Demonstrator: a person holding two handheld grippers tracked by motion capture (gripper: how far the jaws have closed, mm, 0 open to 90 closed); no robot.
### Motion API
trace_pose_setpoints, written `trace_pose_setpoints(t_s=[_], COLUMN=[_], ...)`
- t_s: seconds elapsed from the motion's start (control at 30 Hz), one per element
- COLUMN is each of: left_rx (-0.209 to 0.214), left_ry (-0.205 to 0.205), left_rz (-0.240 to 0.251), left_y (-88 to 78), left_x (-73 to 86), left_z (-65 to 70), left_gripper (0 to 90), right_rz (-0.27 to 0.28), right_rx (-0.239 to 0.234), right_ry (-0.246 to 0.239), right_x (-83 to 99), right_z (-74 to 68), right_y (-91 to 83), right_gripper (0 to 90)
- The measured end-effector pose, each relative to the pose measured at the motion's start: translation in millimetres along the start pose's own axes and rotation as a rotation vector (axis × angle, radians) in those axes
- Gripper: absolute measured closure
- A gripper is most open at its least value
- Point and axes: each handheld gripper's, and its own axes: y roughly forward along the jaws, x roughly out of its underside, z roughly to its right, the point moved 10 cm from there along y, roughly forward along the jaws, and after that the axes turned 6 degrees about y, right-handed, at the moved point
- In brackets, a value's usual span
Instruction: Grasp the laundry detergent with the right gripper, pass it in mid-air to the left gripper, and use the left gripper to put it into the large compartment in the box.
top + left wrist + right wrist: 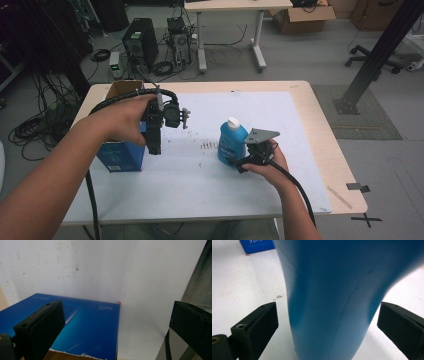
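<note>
Blue bottle [232,144] — white cap, upright, on white mat [300,130].

Both forearms are bare, with no sleeve in sight. The left tool [159,125] is black and blocky, with a ribbed black cable and a small grey bracket; its flat rectangular black pads [41,327] each show a screw hole. The right tool [256,152] is black too, topped by a grey three-cornered plate with small holes and trailing a smooth black cable.

White mat [200,175] covers the wooden table [325,145], centre frame. Computer tower [141,42] and tangled cables [30,132] upper left; office chair base [372,62] upper right, cardboard box [305,17] top.
</note>
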Motion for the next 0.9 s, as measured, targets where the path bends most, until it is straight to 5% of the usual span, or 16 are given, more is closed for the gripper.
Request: trace_pose_setpoints(t_s=[0.9], left_rx=[-0.004], left_ry=[0.002], left_rz=[0.002], left_y=[0.8], left_x=[0.0], left_z=[-0.9], left_gripper=[0.3], right_rz=[0.056], right_rx=[0.015], right_ry=[0.030], right_x=[-2.6], right_z=[0.7], right_y=[3.9], right_gripper=[7.8])
